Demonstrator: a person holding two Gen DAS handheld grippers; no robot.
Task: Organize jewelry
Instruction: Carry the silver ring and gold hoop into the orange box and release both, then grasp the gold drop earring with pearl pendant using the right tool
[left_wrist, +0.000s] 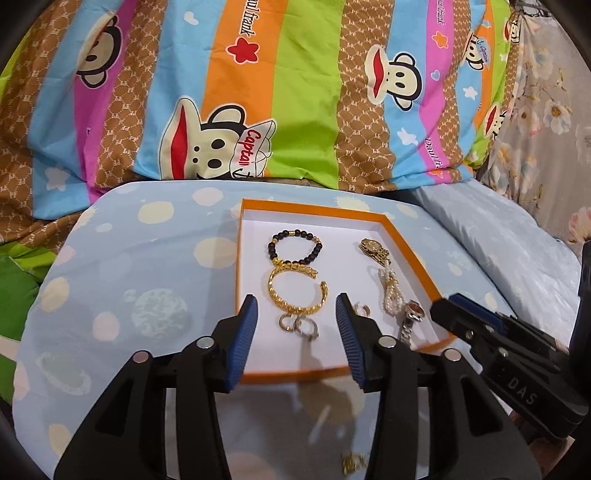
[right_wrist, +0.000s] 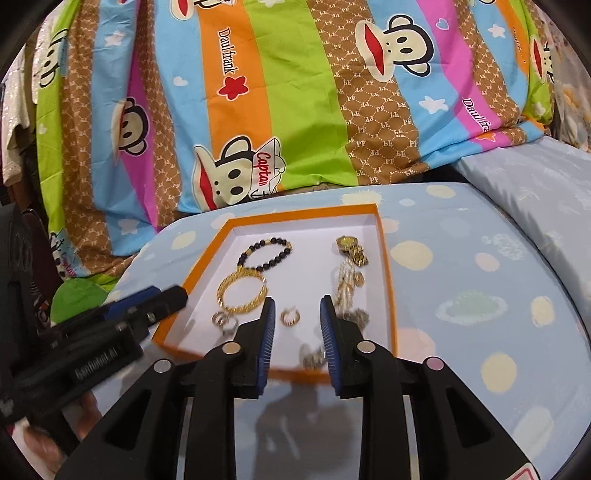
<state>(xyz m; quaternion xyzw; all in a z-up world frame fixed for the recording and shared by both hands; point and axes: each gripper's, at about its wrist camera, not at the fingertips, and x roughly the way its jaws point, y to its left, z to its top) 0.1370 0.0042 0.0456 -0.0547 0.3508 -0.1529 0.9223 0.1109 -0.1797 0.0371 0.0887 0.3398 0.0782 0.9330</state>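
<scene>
An orange-rimmed white box (left_wrist: 402, 236) (right_wrist: 389, 258) lies on a blue dotted cushion. In it lie a black bead bracelet (left_wrist: 294, 245) (right_wrist: 266, 251), a gold bangle (left_wrist: 297, 295) (right_wrist: 242, 291), silver rings (left_wrist: 299, 325) (right_wrist: 223, 321), a gold watch (left_wrist: 373, 247) (right_wrist: 351, 249), a pearl strand (left_wrist: 391, 288) (right_wrist: 345, 288) and a silver watch (left_wrist: 412, 317). A small gold earring (right_wrist: 289, 317) lies between my right fingers. My left gripper (left_wrist: 297, 314) is open above the box's near edge. My right gripper (right_wrist: 297, 314) is open and empty over the box; it also shows in the left wrist view (left_wrist: 443, 306).
A gold piece (left_wrist: 352, 467) lies on the cushion (left_wrist: 129, 277) in front of the box. A striped monkey-print quilt (left_wrist: 295, 92) is piled behind. A pale blue pillow (right_wrist: 535, 192) lies at the right. The left gripper shows at the left of the right wrist view (right_wrist: 162, 299).
</scene>
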